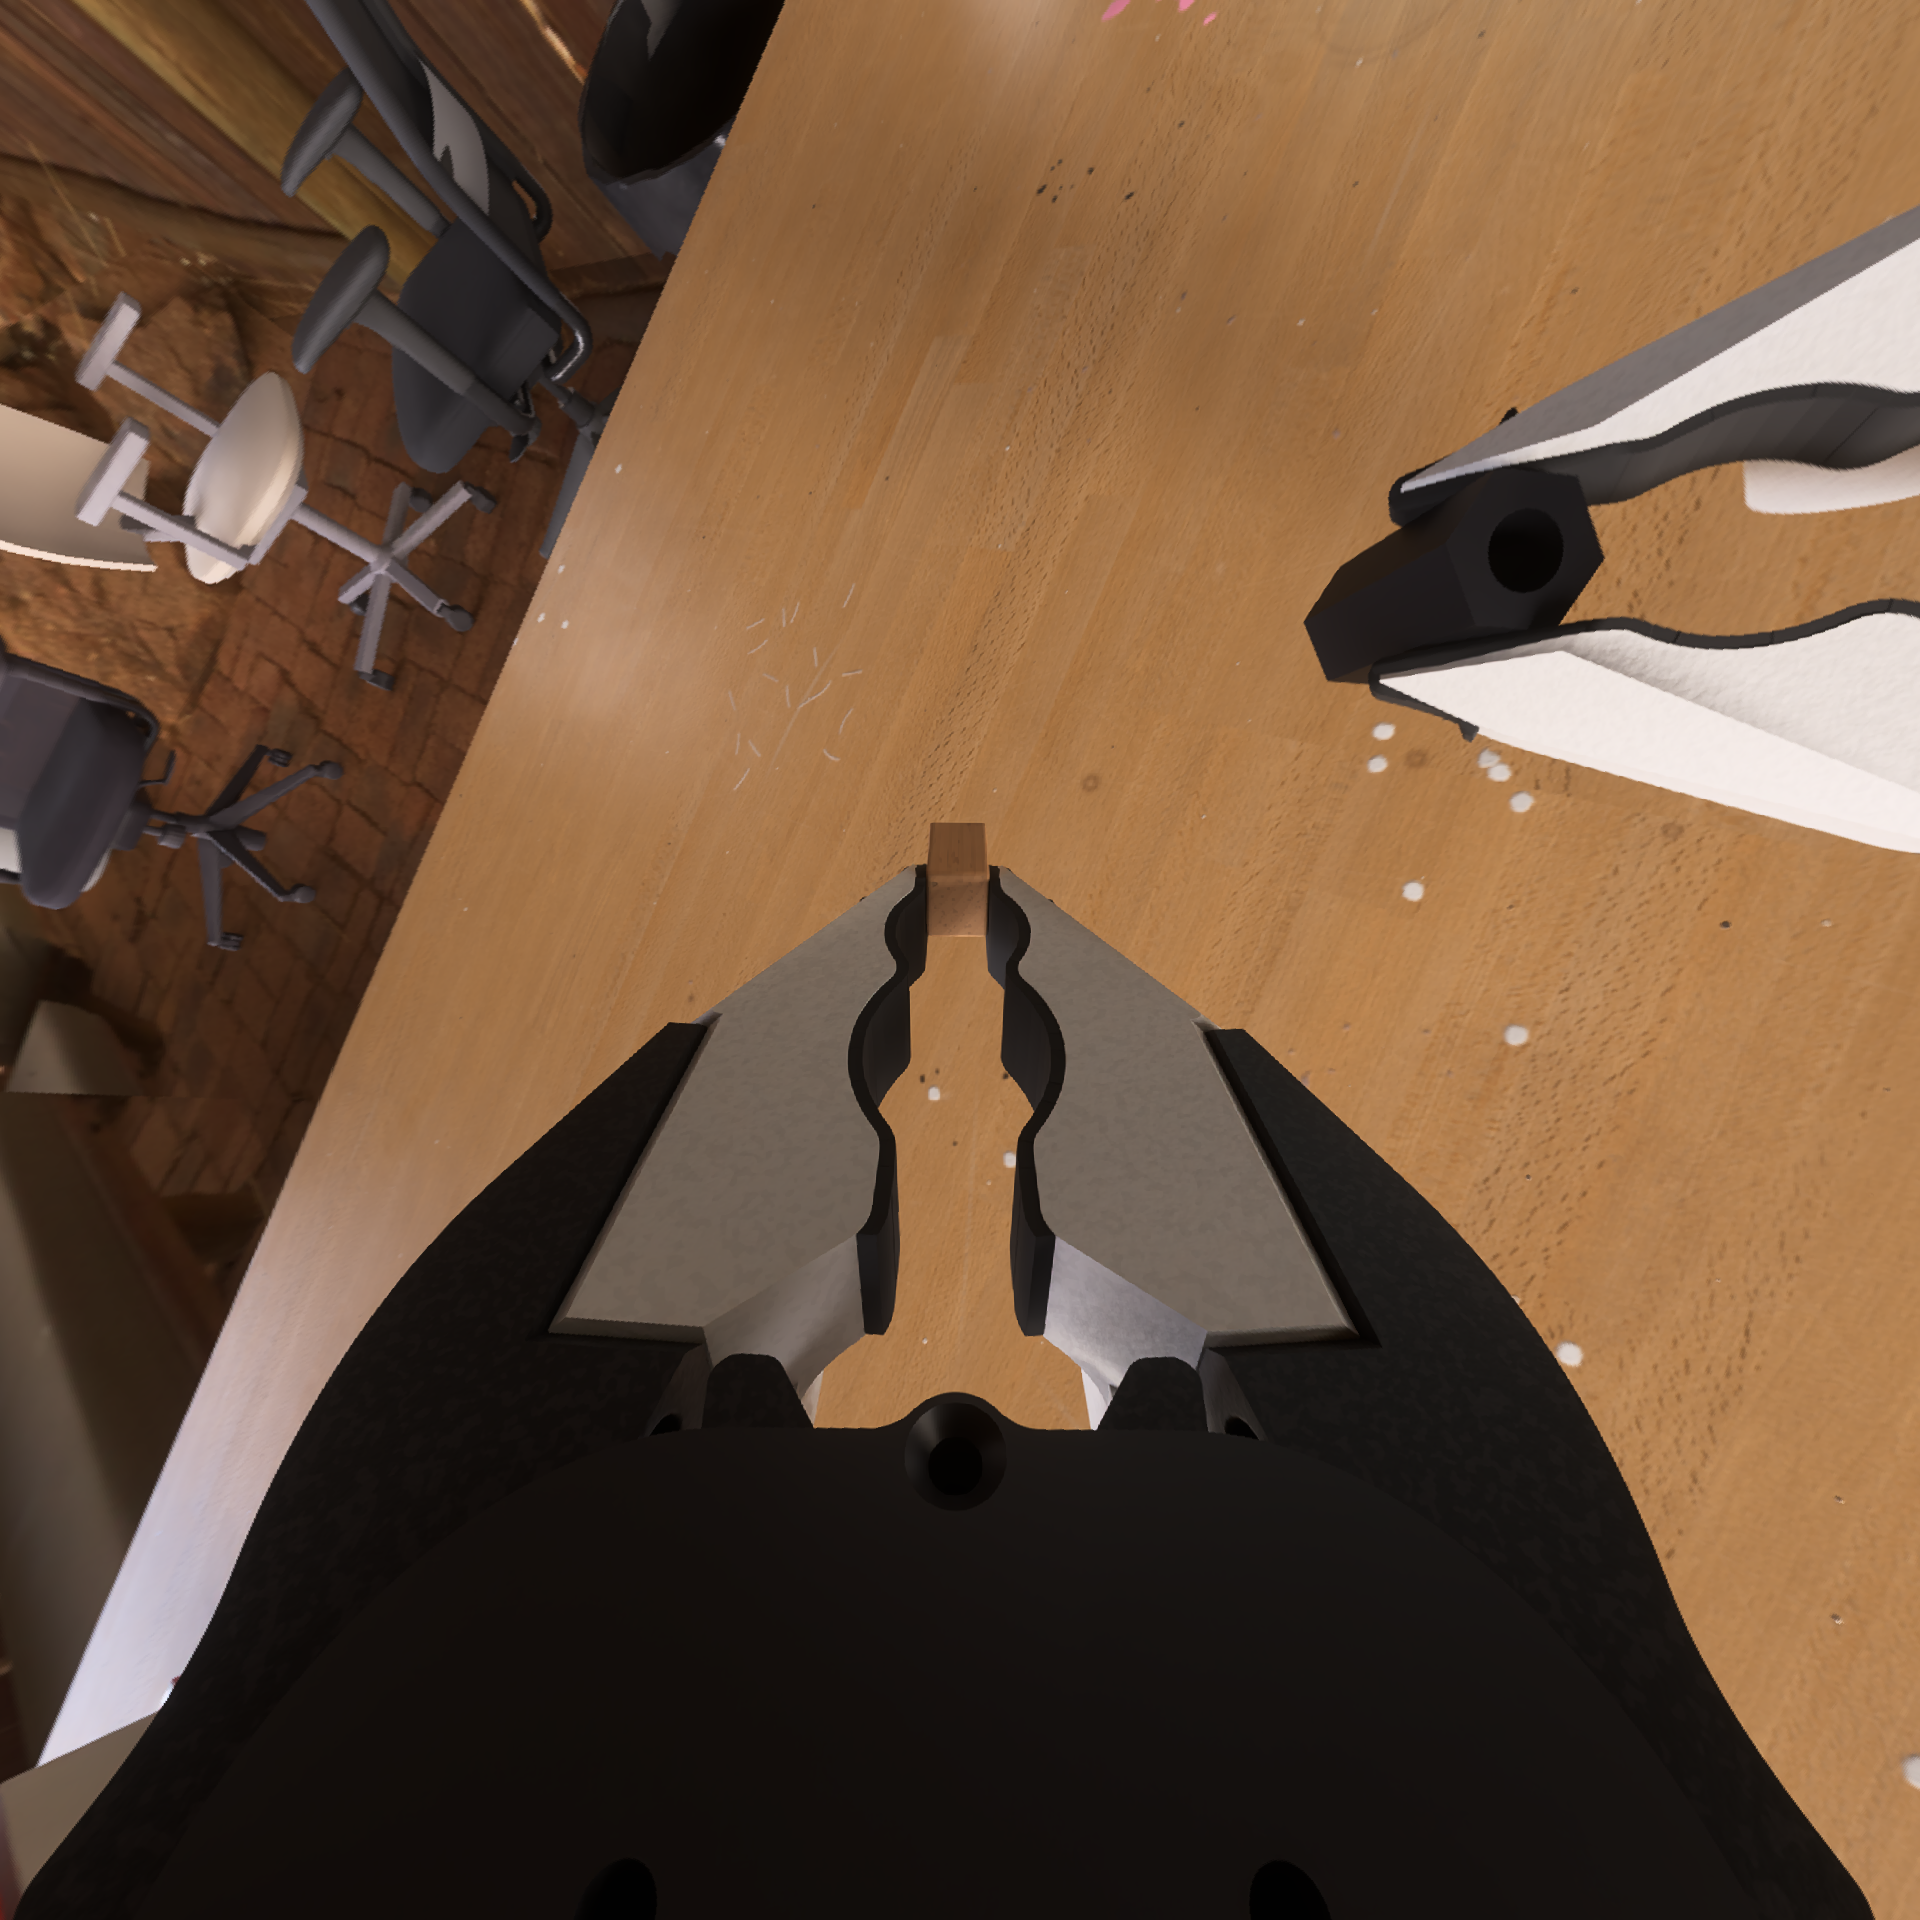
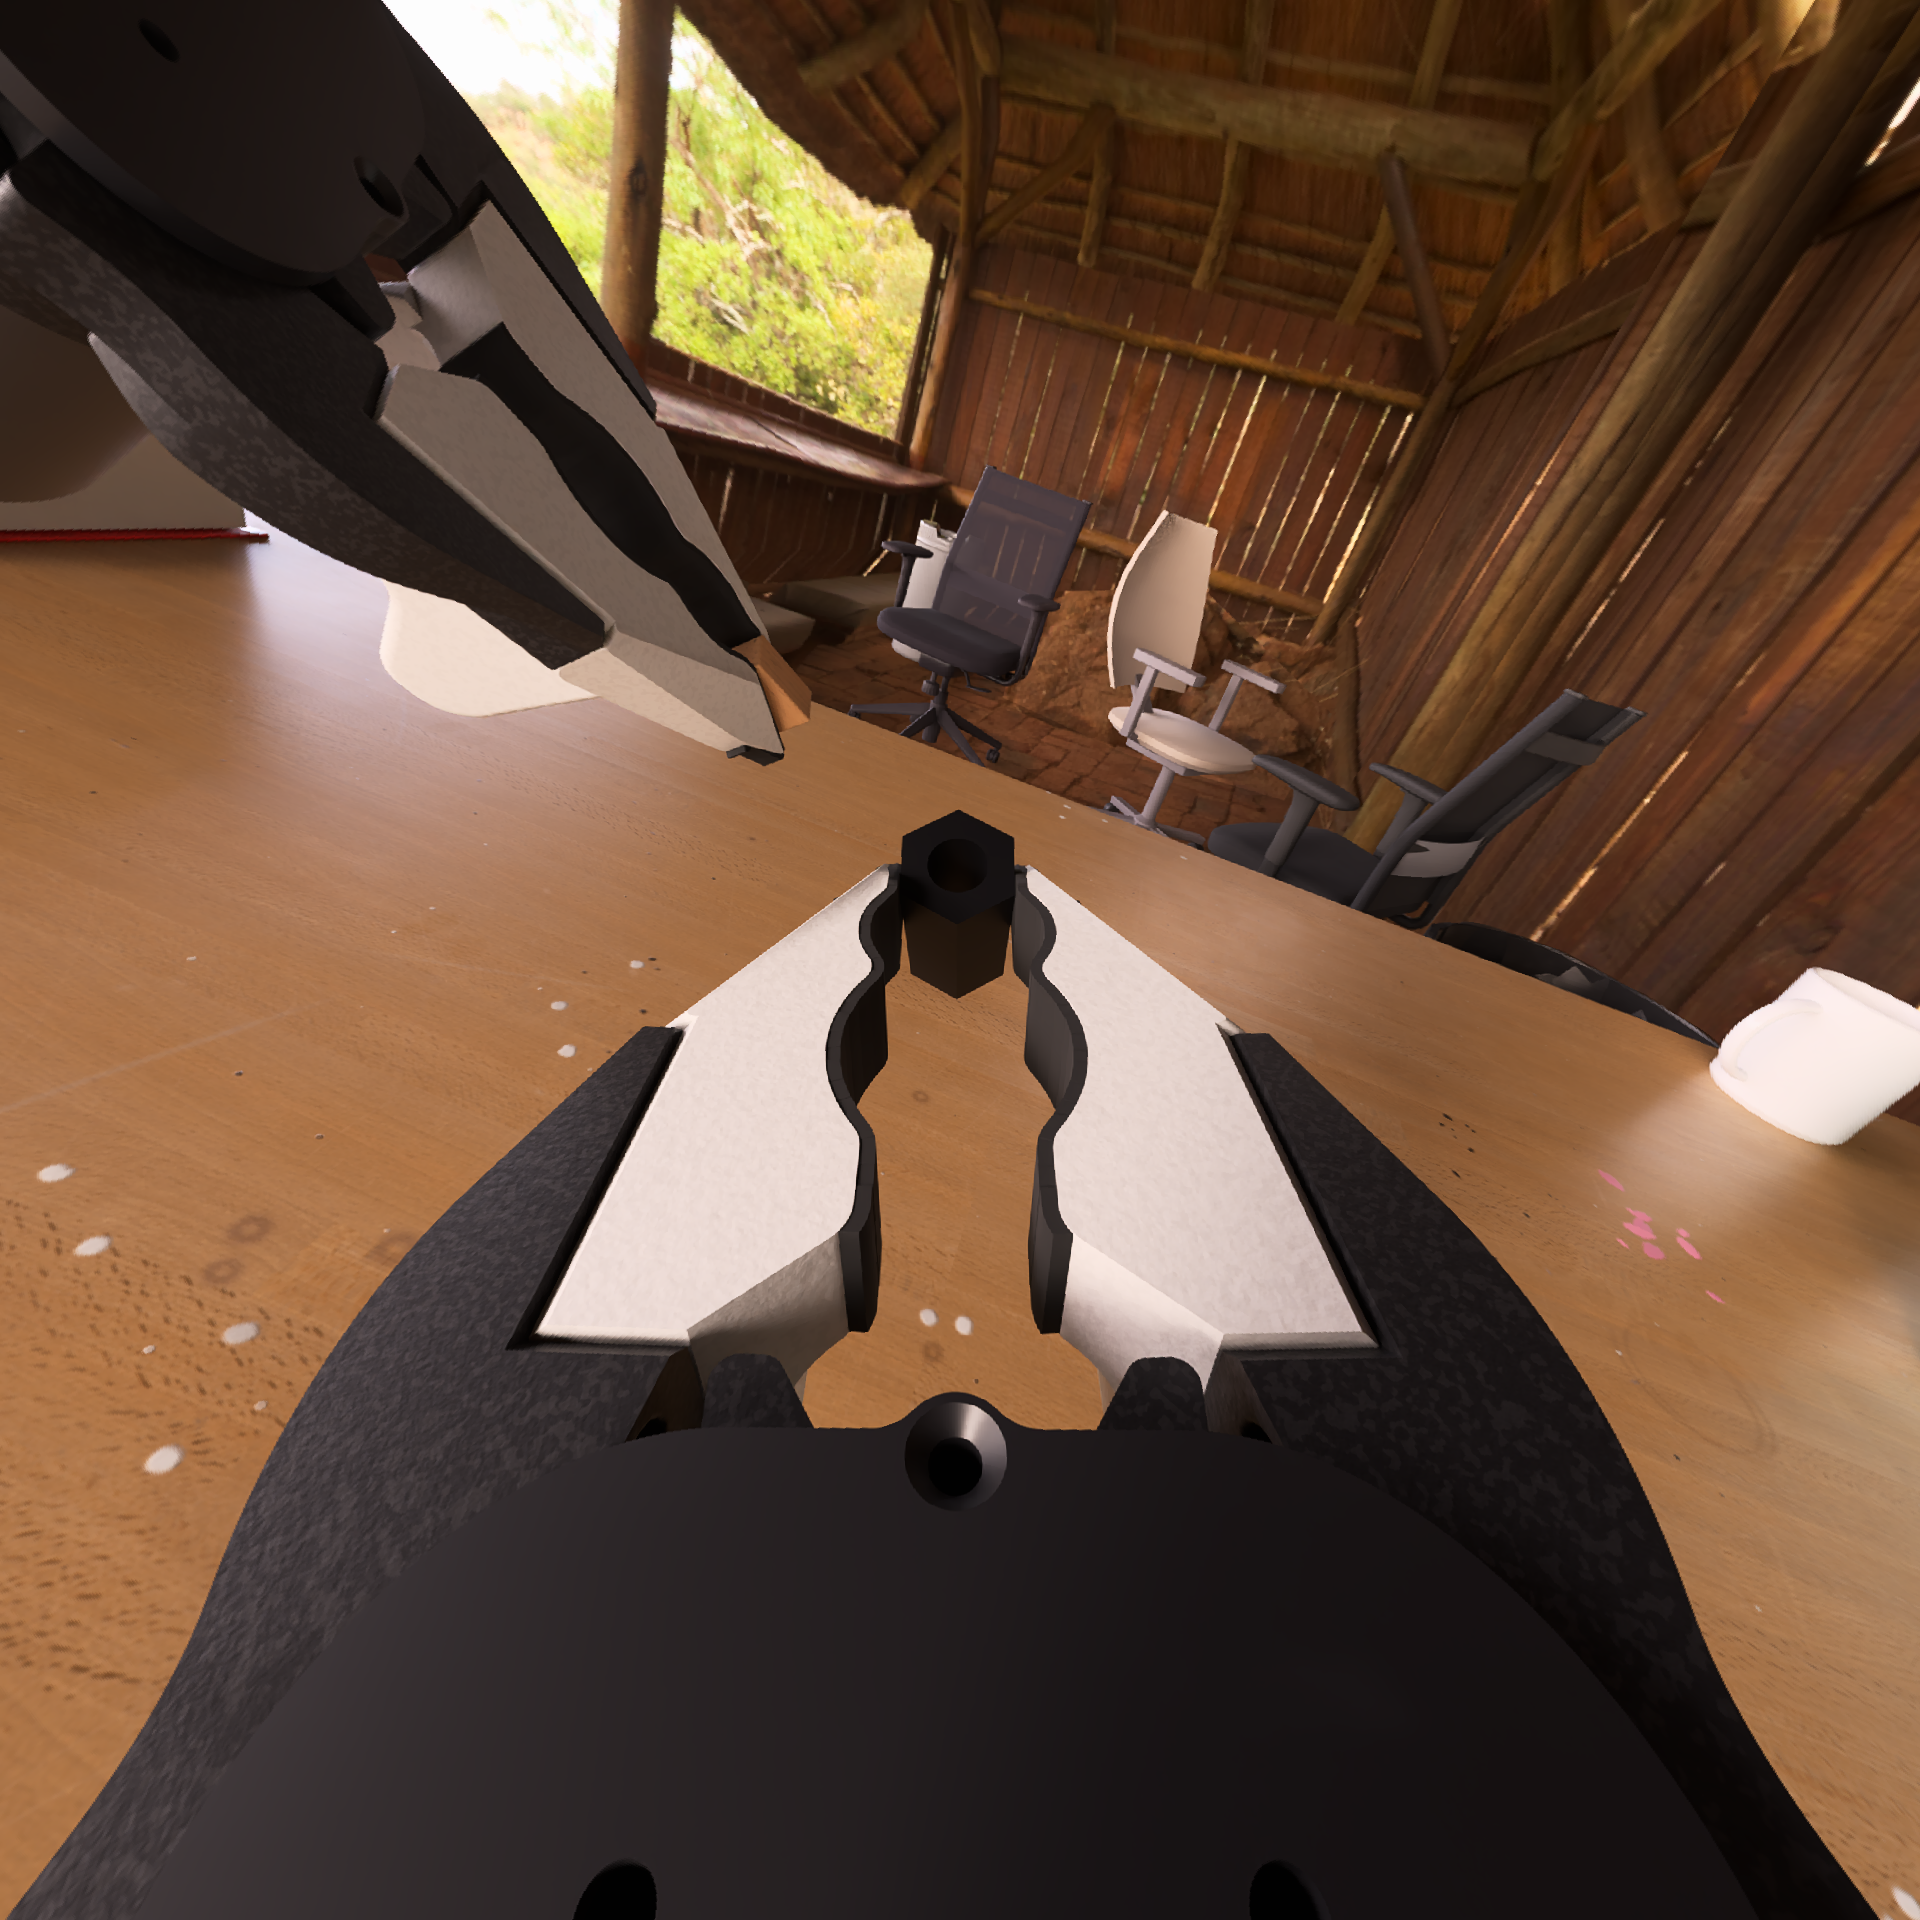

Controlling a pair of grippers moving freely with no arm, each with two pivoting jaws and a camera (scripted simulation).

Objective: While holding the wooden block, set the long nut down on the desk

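My left gripper [image 1: 957,883] is shut on a small wooden block [image 1: 957,881] and holds it above the wooden desk [image 1: 1039,416]. My right gripper [image 2: 957,883] is shut on a black long hexagonal nut [image 2: 956,904] with a round bore, held above the desk [image 2: 312,935]. In the left wrist view the right gripper [image 1: 1455,592] comes in from the right with the nut [image 1: 1455,587] between its tips. In the right wrist view the left gripper [image 2: 769,696] reaches in from the upper left with the block [image 2: 781,681] at its tips, just beyond the nut.
A white mug [image 2: 1818,1060] lies on the desk at the right. A white object [image 2: 457,665] stands on the desk behind the left gripper. The desk's edge [image 1: 582,582] runs along the left, with office chairs [image 1: 457,270] on the floor beyond it. White and pink specks dot the desk.
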